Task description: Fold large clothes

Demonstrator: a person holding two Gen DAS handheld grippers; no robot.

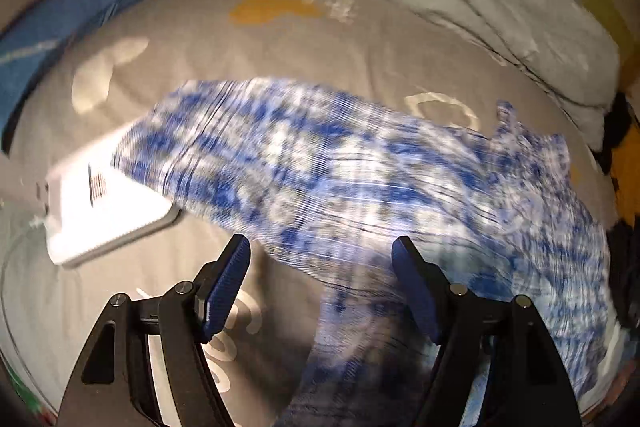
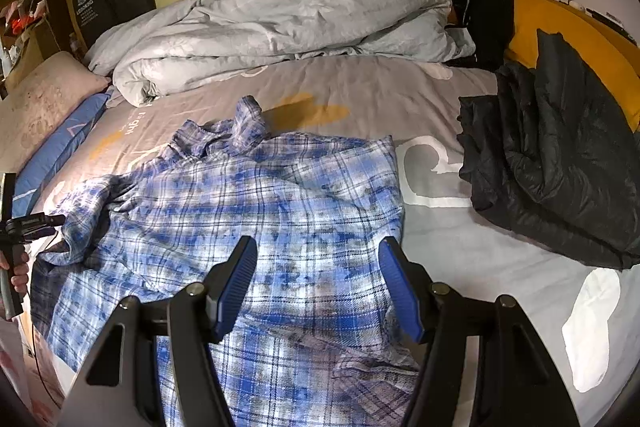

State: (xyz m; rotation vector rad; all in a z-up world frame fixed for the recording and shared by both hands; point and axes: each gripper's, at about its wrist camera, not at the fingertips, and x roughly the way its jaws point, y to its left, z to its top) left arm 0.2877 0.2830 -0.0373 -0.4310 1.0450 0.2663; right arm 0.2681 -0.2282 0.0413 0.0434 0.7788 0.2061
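Note:
A blue and white plaid shirt (image 2: 256,211) lies spread and rumpled on the grey bedsheet (image 2: 360,95), collar toward the far side. My right gripper (image 2: 318,259) is open and empty, hovering over the shirt's lower middle. In the left wrist view the shirt (image 1: 340,179) is blurred by motion. My left gripper (image 1: 320,251) is open and empty, just above the shirt's near edge. The left gripper also shows in the right wrist view (image 2: 24,227), held by a hand at the shirt's left sleeve.
A bunched light grey duvet (image 2: 280,11) lies along the far side. A dark puffer jacket (image 2: 552,163) lies at right. A blue pillow (image 2: 60,143) and a beige pillow (image 2: 40,103) sit at left. A white box-like object (image 1: 104,199) lies by the shirt.

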